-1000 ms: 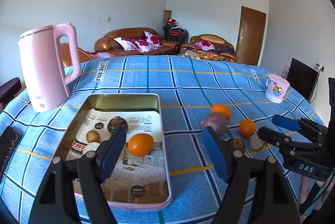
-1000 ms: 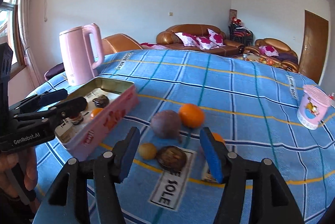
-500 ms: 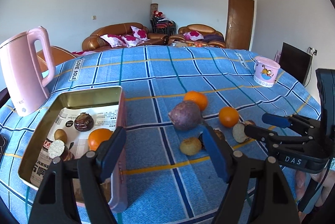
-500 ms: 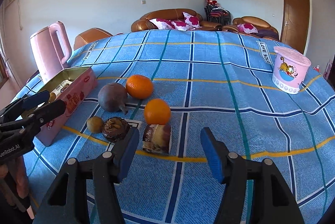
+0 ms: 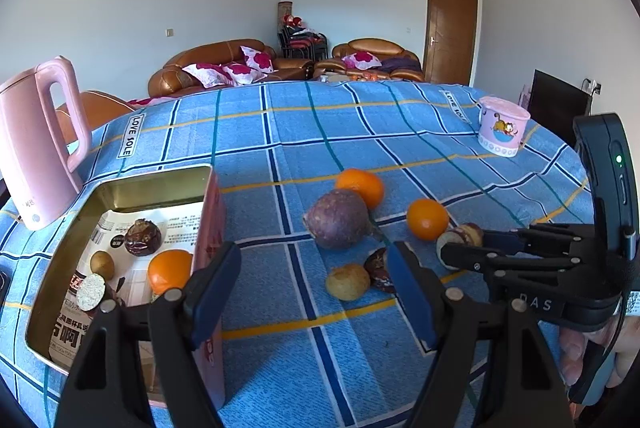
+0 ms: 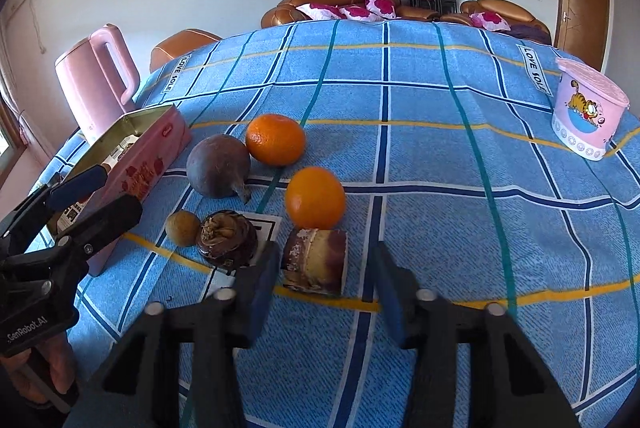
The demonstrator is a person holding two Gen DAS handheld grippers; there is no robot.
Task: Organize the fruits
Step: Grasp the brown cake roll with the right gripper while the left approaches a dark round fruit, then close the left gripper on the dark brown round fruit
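With the right gripper (image 6: 324, 276) and its jaws just narrowed around, not yet pinching, the cut fruit chunk (image 6: 314, 260) mid-worktop, a skewed squeeze could squirt it into the nearby orange (image 6: 315, 197).

Woven checked tablecloth (image 5: 360, 132), shiny metal tin (image 5: 156, 184) lined with printed paper (image 5: 180, 224), glossy plastic kettle (image 5: 36, 148).

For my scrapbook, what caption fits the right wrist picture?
Two round oranges, a purple fruit and a cut piece on blue checked tablecloth.
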